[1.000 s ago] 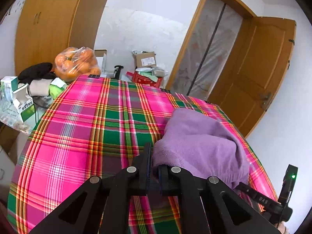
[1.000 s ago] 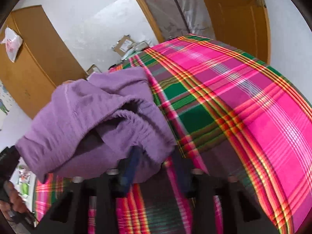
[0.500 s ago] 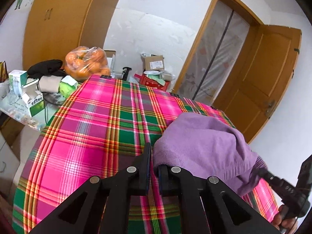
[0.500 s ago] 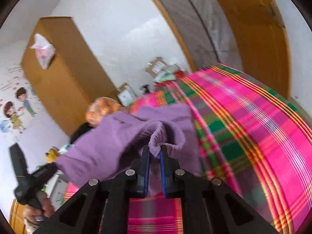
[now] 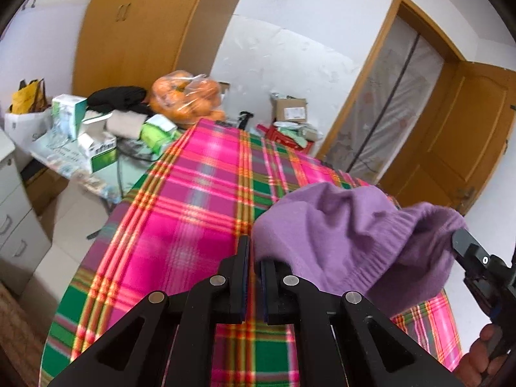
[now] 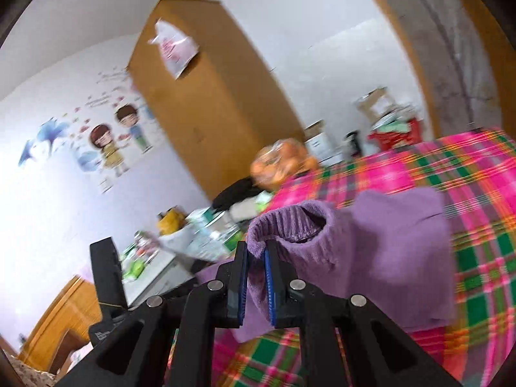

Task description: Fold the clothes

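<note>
A desk (image 5: 200, 213) draped in pink-and-green plaid cloth, with a purple knit garment (image 5: 348, 225) partly resting on it

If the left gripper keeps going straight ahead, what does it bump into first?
The left gripper is shut on the fuzzy purple knit sweater. Straight ahead lies only the pink-and-green plaid tablecloth, so it would probably touch that first, though depth is hard to judge.
</note>
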The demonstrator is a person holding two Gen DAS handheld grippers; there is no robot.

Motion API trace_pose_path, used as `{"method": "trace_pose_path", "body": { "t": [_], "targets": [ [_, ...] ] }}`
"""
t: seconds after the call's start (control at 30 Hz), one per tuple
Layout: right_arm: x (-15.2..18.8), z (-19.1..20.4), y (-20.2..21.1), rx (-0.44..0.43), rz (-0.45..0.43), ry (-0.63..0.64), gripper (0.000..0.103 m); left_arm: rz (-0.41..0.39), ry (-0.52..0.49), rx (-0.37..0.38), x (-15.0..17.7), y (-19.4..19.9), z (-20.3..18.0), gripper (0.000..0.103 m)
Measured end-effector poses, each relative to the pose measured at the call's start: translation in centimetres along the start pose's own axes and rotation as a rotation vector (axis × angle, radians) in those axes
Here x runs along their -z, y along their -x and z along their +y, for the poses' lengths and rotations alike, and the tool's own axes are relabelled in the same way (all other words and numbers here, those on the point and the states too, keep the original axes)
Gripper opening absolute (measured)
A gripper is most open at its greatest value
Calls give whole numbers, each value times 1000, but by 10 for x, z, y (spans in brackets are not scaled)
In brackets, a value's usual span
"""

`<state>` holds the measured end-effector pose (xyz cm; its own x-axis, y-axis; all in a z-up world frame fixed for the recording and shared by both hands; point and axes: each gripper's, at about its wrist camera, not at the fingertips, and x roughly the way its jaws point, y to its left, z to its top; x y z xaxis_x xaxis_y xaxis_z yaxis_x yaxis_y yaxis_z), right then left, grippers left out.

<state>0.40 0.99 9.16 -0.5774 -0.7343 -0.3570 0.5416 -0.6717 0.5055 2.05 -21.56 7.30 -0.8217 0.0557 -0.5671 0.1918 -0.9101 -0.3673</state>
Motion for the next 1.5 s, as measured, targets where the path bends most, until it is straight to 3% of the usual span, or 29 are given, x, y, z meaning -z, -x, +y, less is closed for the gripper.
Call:
{"method": "trace_pose_path", "body": {
  "t": [0.2,0.43,0.63,0.87,1.17,1.33,1.5],
  "targets": [
    [20,19,-54,-111,128,5,10,16,18,-45,9,7,18,6],
    [43,21,-96,-140,251,-17,11,70,25,-27,19,8,22,6],
    [42,7,-92,-131,279,-52,15,95,33,-27,20,14,23,7],
    [22,-13,-44,-96,203,-62,29,43,38,-26,6,35,16,17],
    [11,-56,-15,139,179,-52,29,42,-80,69,1,37,-36,26],
    [29,-73,-15,351,242,76,32,163,-175,88,13,6,-67,40],
    [51,-68,-26,428,289,268,47,238,-344,52,39,-24,-99,41]
  ]
}}
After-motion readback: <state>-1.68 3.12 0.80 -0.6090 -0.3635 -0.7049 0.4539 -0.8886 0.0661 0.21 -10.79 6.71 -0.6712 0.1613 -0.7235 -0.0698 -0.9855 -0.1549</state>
